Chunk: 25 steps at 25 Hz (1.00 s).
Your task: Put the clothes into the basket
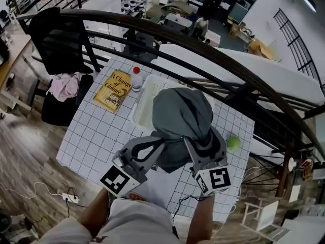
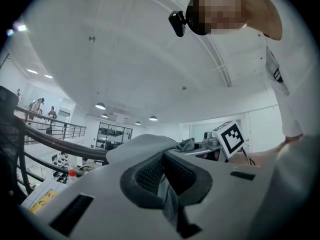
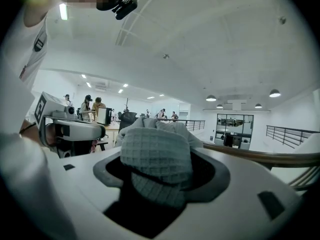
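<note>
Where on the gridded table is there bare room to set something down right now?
Free: the left stretch of the white gridded tablecloth, between the yellow book and the left gripper. Crowded: the middle, where it and the right gripper hold the grey garment by the white basket and red-capped bottle; green ball at right.

Counted one grey garment [image 1: 181, 117], one pink garment [image 1: 64, 85], one white basket [image 1: 143, 104], one yellow book [image 1: 112, 90], one red-capped bottle [image 1: 136, 79], one green ball [image 1: 234, 143] and one black chair [image 1: 58, 39].
</note>
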Motion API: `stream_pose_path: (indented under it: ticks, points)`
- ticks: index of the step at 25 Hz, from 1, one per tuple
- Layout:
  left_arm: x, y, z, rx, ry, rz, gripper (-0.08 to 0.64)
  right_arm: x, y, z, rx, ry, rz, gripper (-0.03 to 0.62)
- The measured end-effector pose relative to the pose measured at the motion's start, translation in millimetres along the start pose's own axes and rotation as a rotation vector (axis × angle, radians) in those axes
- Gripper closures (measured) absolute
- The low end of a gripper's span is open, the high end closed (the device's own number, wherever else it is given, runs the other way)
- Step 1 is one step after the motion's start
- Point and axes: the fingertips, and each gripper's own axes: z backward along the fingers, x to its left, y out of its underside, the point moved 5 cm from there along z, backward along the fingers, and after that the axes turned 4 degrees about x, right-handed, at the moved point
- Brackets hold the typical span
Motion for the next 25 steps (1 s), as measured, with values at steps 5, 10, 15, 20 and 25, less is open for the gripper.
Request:
stream_pose_path:
  ticks: [5,10,15,20,25]
  points:
    - [13,5,-14,0.004,0.006,0.007,0.555,-10,6,-14,0.018,0.007,-0.005,0.27]
    - [28,12,-27,0.02,0.003,0.024,0.555,-19,14,-34,0.041,-0.001,-0.002,0.27]
    - [43,22,-40,0.036,-0.001,0.036,0.555,-30,29,-58,0.087,-0.036,-0.004,0.27]
    - [58,32,-53,0.057,-0.006,0.052,0.555,-39,48,-83,0.147,-0.077,-0.009,0.272]
    - [69,43,-63,0.074,-0.008,0.068,0.555,-47,68,-107,0.208,-0.123,-0.017,0.273]
